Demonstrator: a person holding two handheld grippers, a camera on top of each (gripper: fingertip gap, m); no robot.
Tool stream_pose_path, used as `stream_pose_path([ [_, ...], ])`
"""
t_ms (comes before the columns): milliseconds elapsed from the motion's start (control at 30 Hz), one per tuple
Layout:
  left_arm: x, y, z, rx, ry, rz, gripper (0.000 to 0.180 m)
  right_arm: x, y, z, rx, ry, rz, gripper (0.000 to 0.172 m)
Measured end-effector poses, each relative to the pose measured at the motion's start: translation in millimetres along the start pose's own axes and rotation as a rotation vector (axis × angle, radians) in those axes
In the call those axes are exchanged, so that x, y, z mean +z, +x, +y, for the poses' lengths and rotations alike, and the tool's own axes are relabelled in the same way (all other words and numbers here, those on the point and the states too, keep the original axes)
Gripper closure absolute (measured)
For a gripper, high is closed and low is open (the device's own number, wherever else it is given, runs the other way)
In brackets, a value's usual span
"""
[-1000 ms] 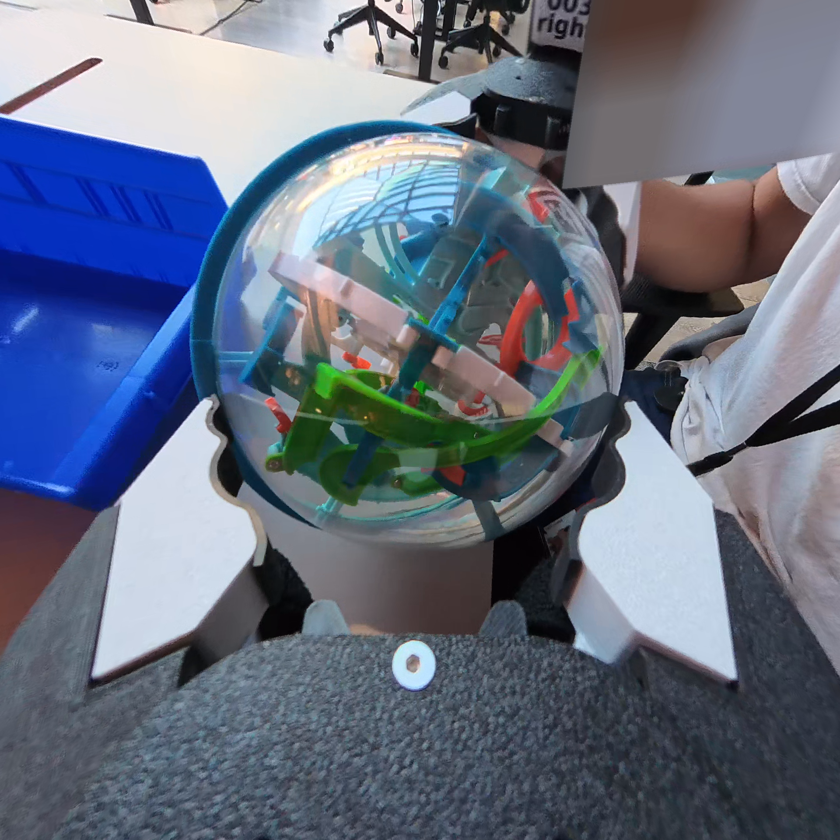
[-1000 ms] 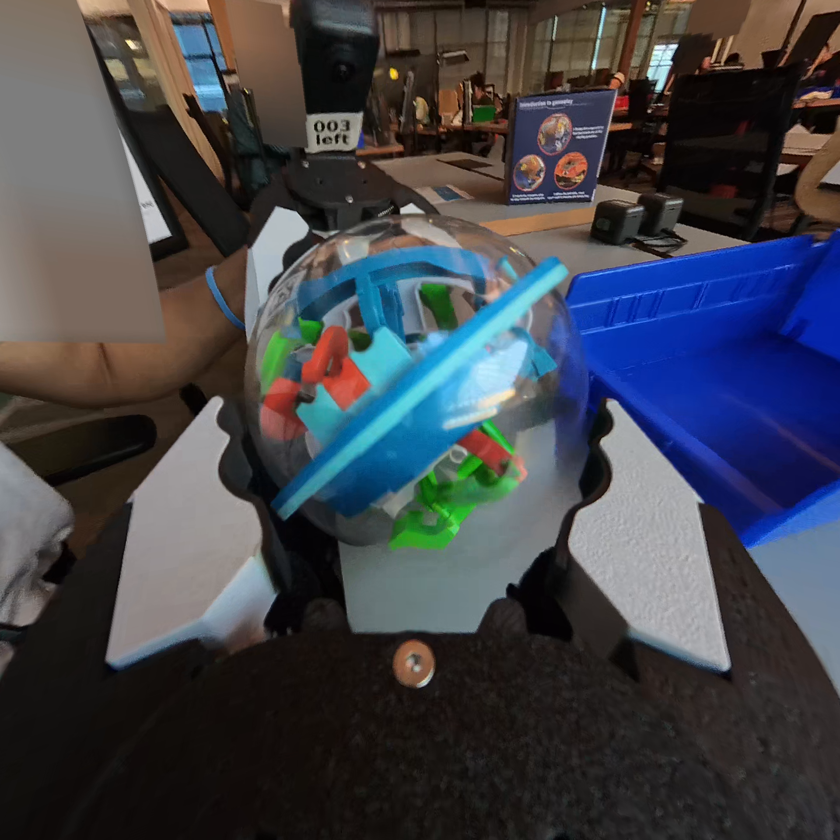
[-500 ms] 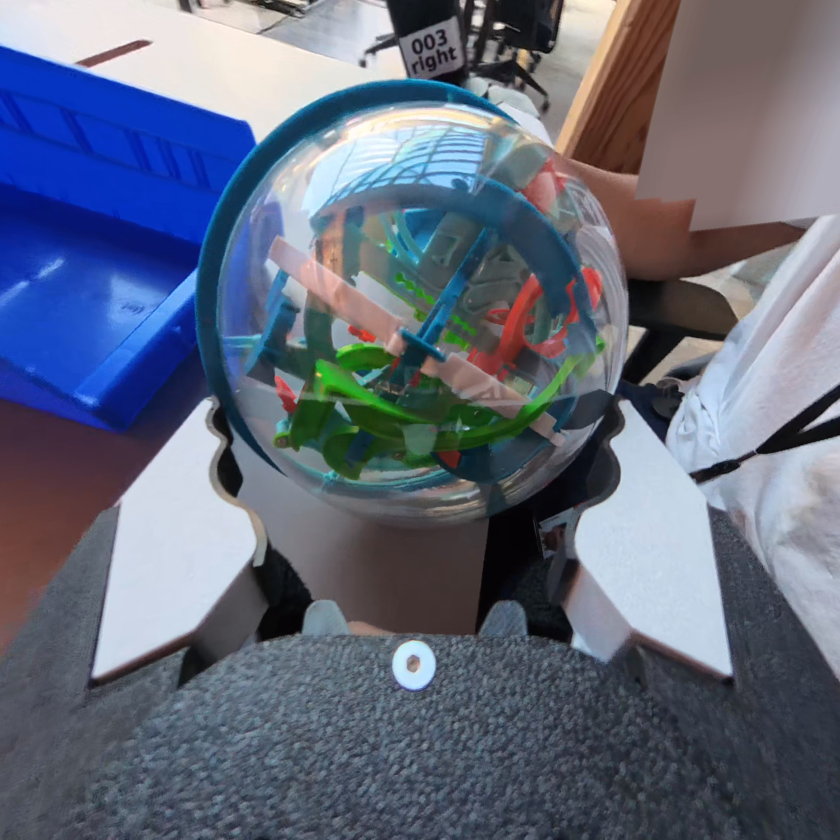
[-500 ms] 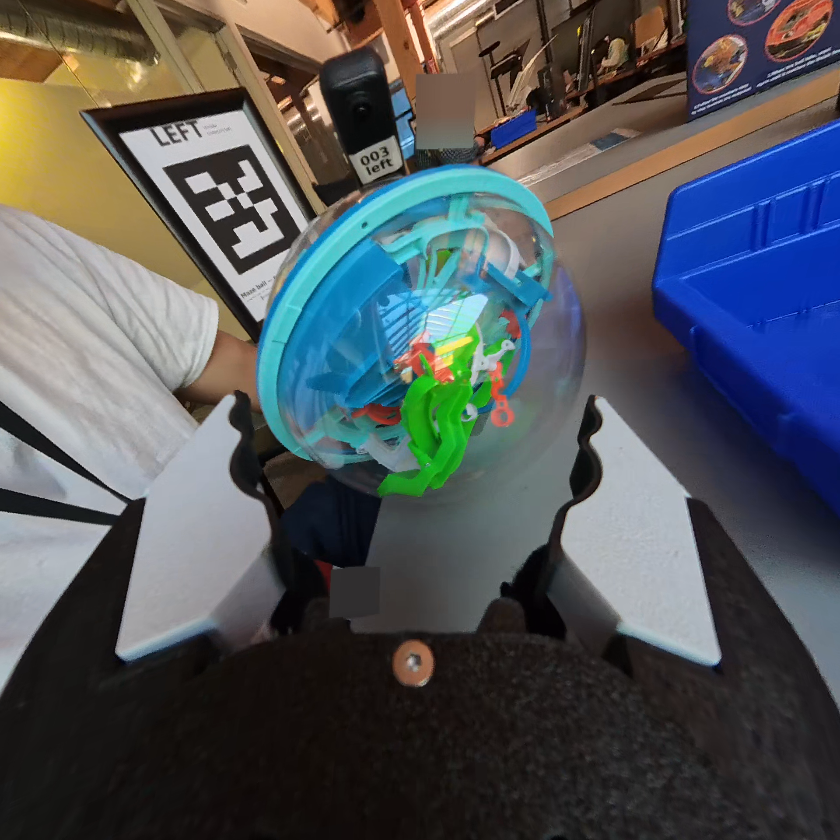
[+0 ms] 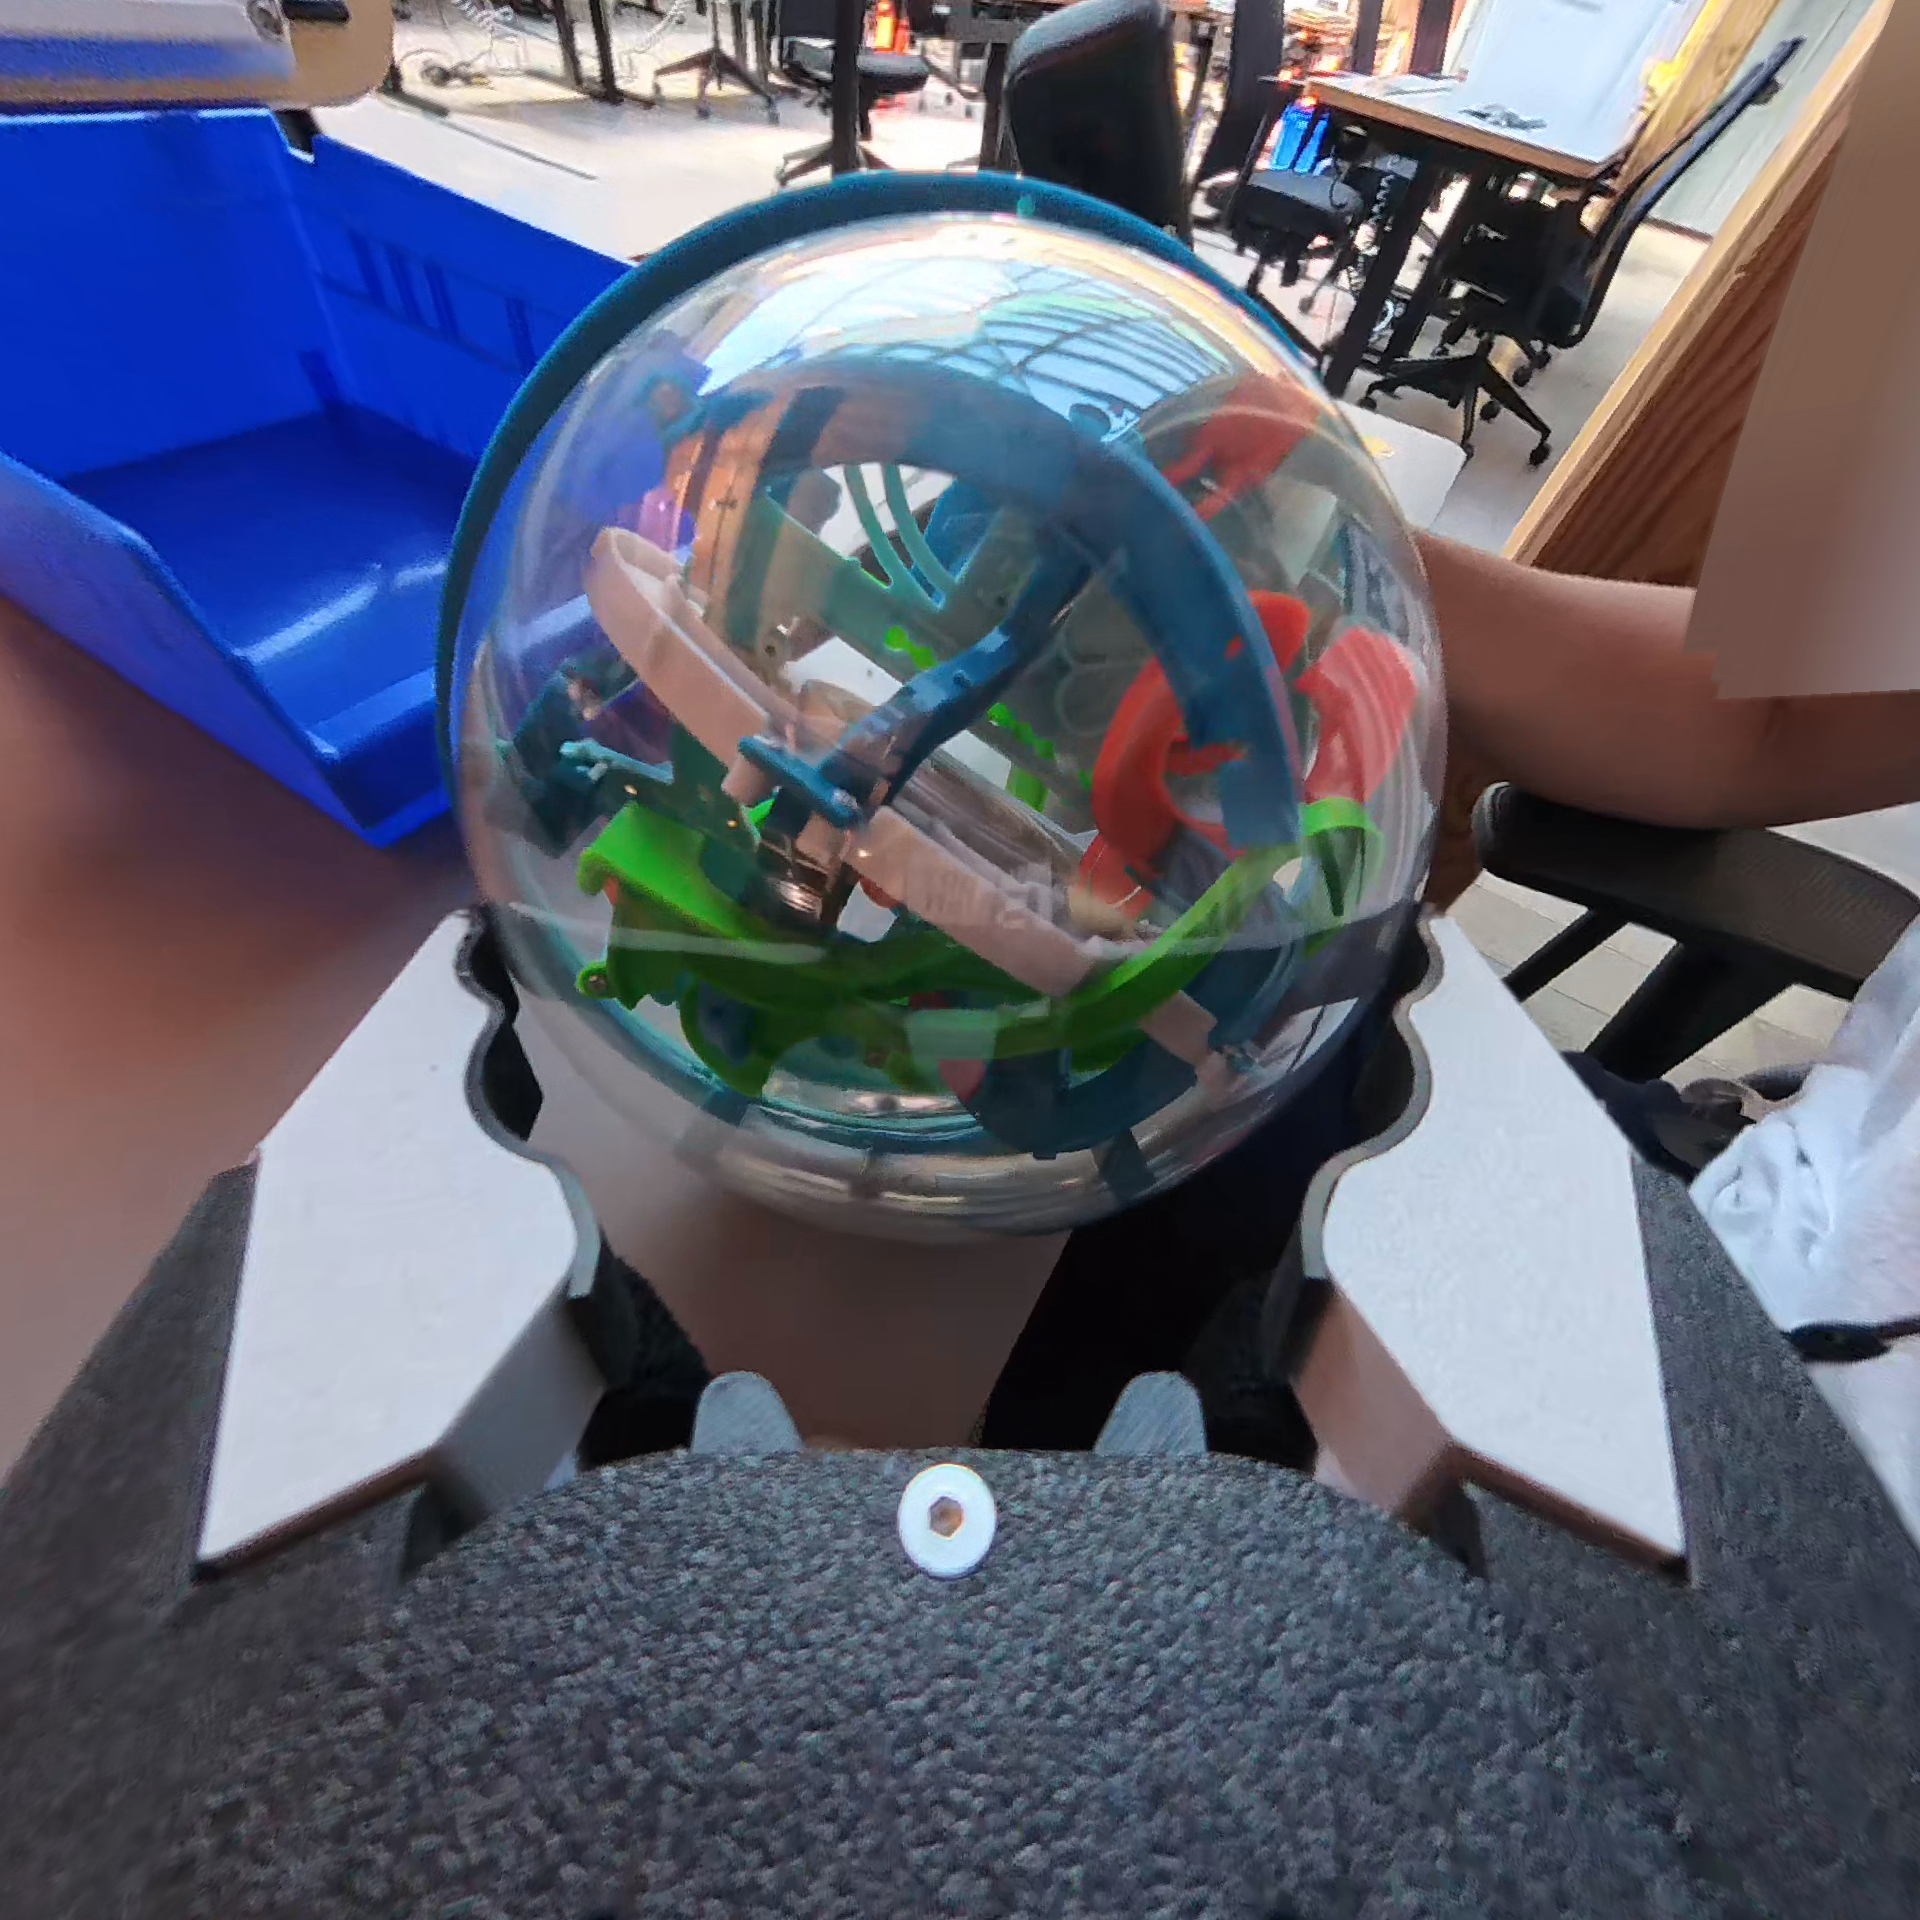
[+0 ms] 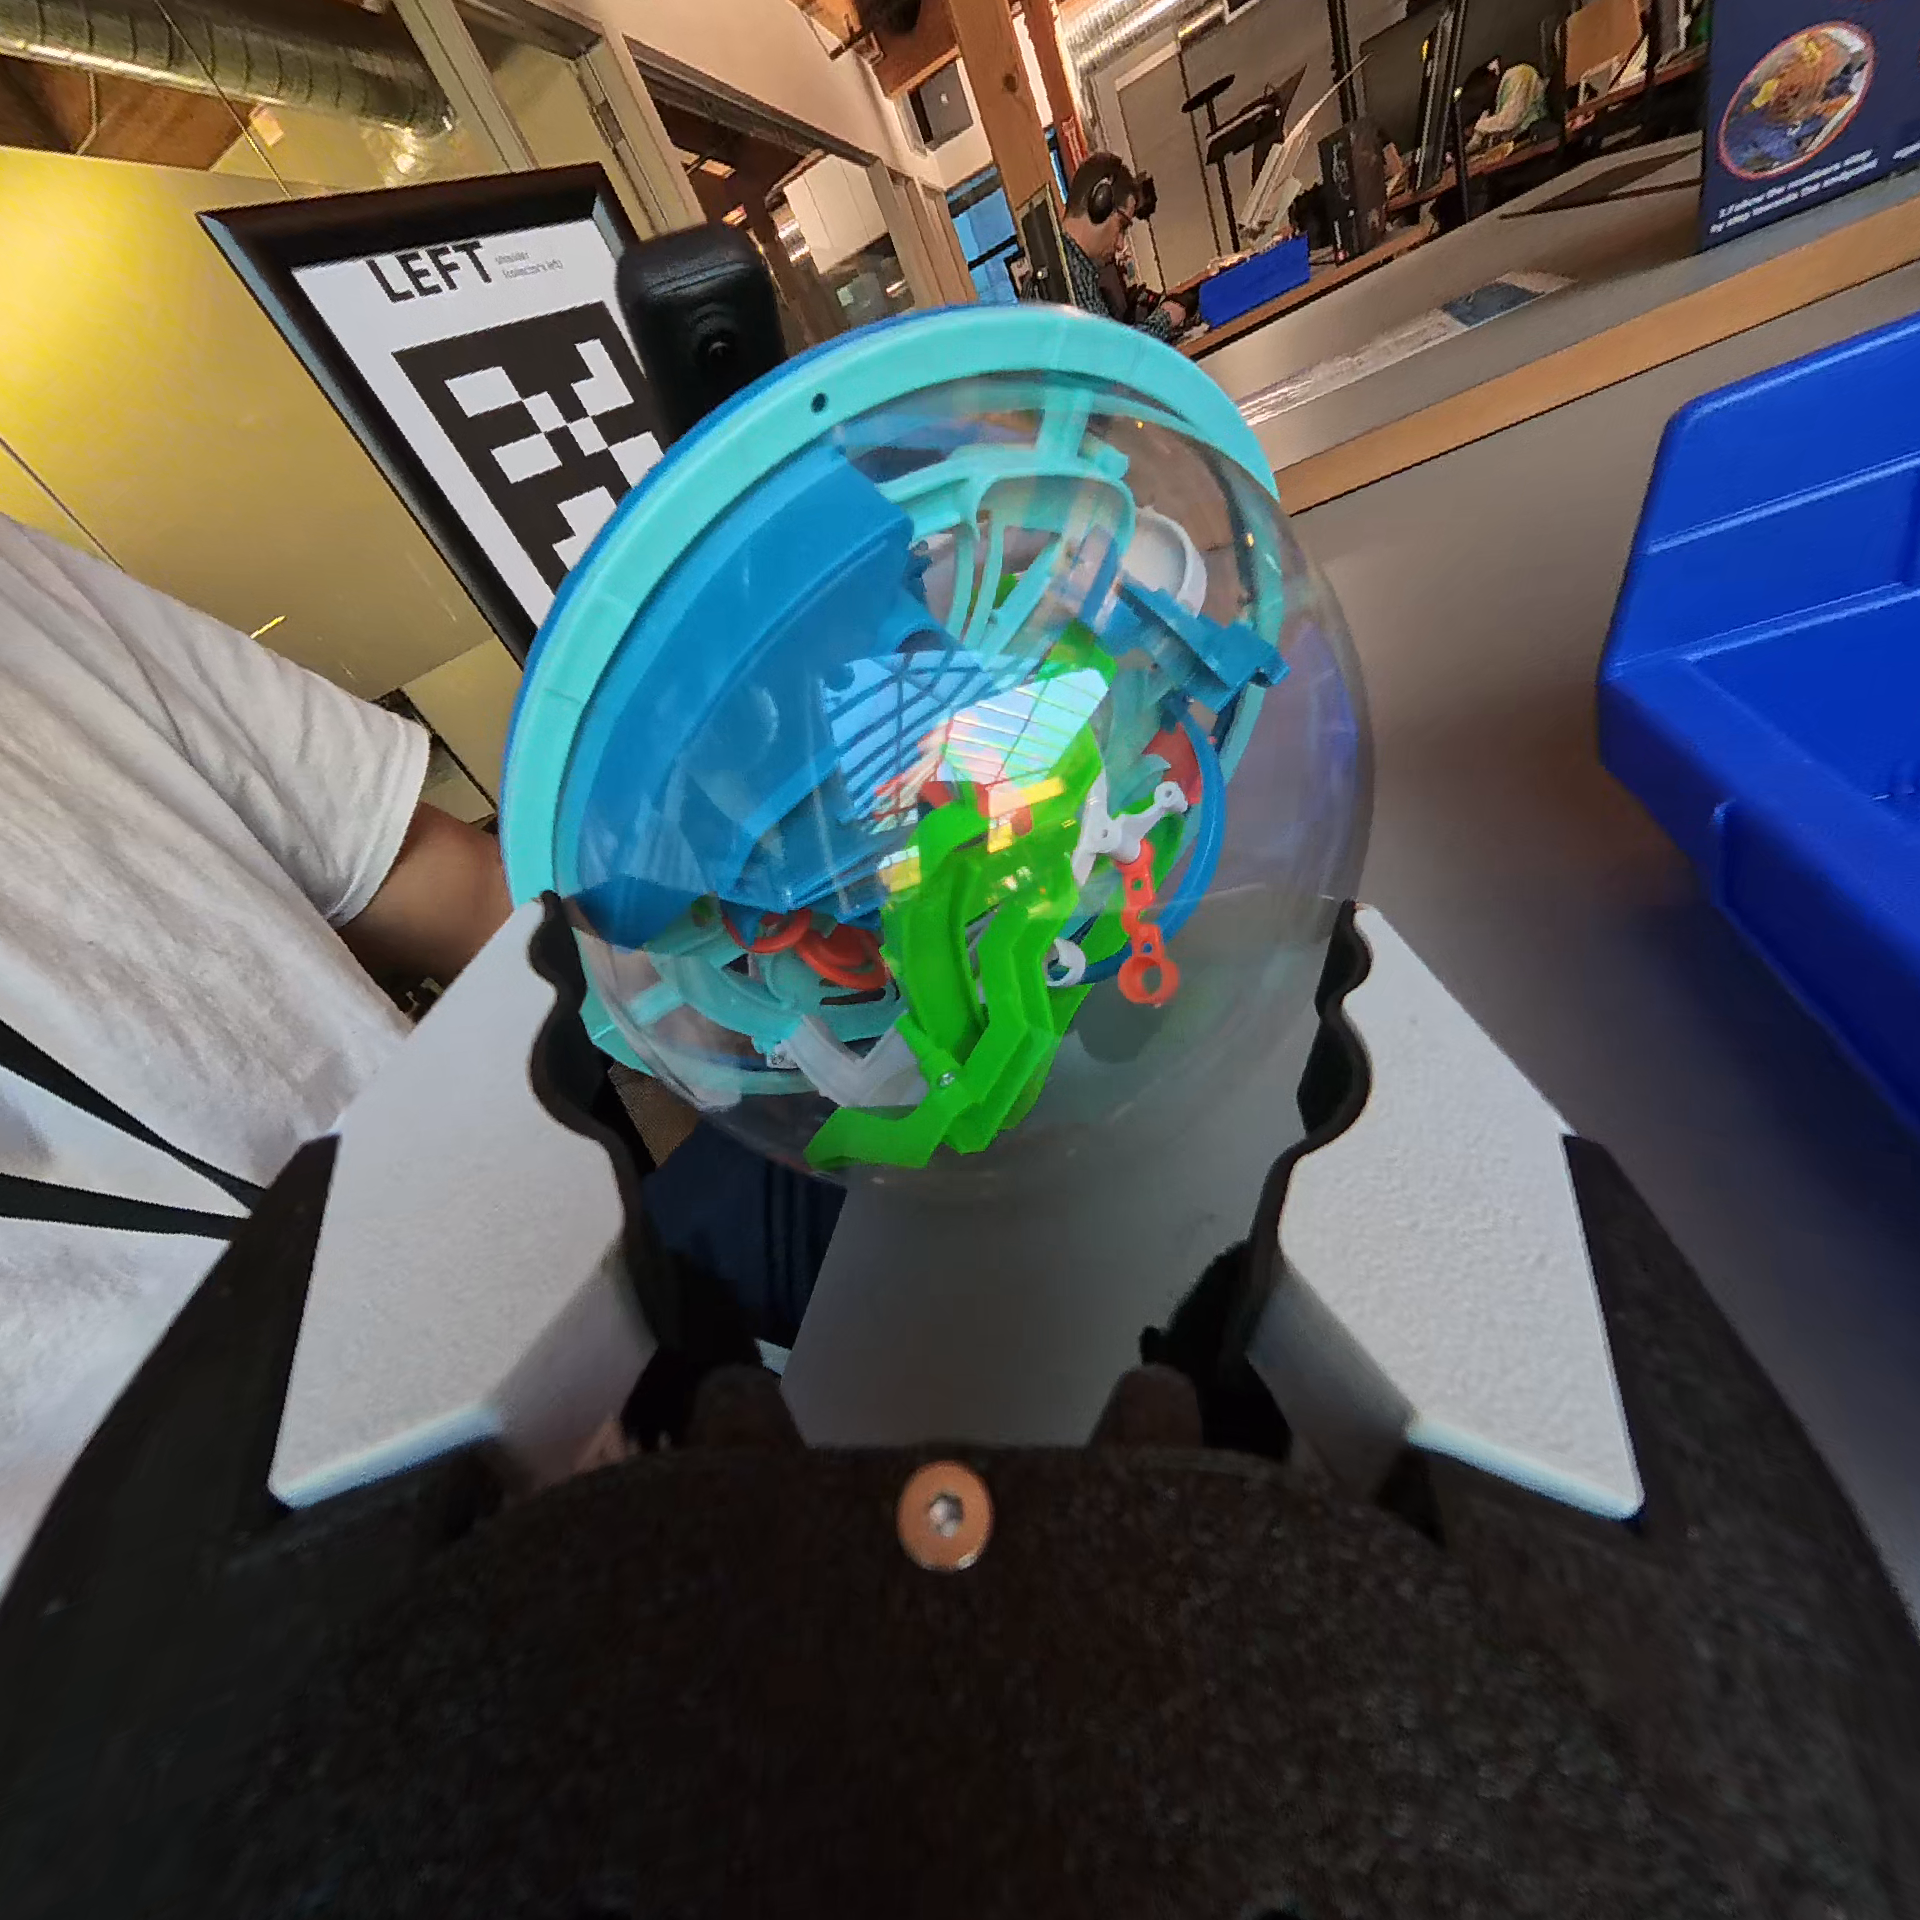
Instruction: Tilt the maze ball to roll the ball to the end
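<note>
Both tongs, left [image 5: 945, 997] and right [image 6: 940, 997], spread wide, pads pressing a sphere.

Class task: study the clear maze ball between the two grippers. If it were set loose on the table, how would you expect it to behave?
The maze ball would probably roll freely, being a smooth sphere. Its glossy, reflective shell looks slippery, so the pads may need firm pressure. It seems light for its size: mostly hollow, with thin plastic tracks inside.

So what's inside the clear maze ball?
Inside the maze ball are tangled plastic tracks: green, blue, orange-red and a pale strip. I can't pick out the small rolling ball; the tracks and glare may cover it.
</note>
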State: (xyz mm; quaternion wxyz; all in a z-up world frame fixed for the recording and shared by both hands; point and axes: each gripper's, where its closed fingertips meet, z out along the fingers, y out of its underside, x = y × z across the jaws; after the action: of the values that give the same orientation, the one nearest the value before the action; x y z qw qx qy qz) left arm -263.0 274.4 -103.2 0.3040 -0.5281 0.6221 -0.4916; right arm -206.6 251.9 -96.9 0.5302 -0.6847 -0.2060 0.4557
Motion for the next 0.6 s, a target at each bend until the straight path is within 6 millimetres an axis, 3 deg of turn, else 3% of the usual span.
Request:
stream_pose_path([
  [100, -4, 1, 2, 0.019, 0.007, 0.043, 0.023, -7, -3, -3, 0.016, 0.023, -0.040, 0.044],
  [167, -4, 1, 1, 0.022, 0.027, 0.069, 0.024, -10, 2, -10, 0.111, 0.063, -0.063, 0.036],
  [267, -2, -1, -1, -0.009, 0.067, 0.103, 0.024, 3, 8, 1, 0.105, -0.008, -0.028, 0.022],
  [367, -3, -2, -1, -0.035, 0.069, 0.128, 0.024, 15, 2, -1, 0.133, 0.010, -0.062, 0.020],
  [533, -5, 5, 6, 0.011, 0.004, 0.132, 0.026, 16, -10, -6, 0.069, -0.063, 0.004, 0.021],
  [600, -5, 3, 10, -0.051, -0.012, 0.135, 0.027, 16, -10, -13, 0.072, -0.046, 0.052, 0.021],
])
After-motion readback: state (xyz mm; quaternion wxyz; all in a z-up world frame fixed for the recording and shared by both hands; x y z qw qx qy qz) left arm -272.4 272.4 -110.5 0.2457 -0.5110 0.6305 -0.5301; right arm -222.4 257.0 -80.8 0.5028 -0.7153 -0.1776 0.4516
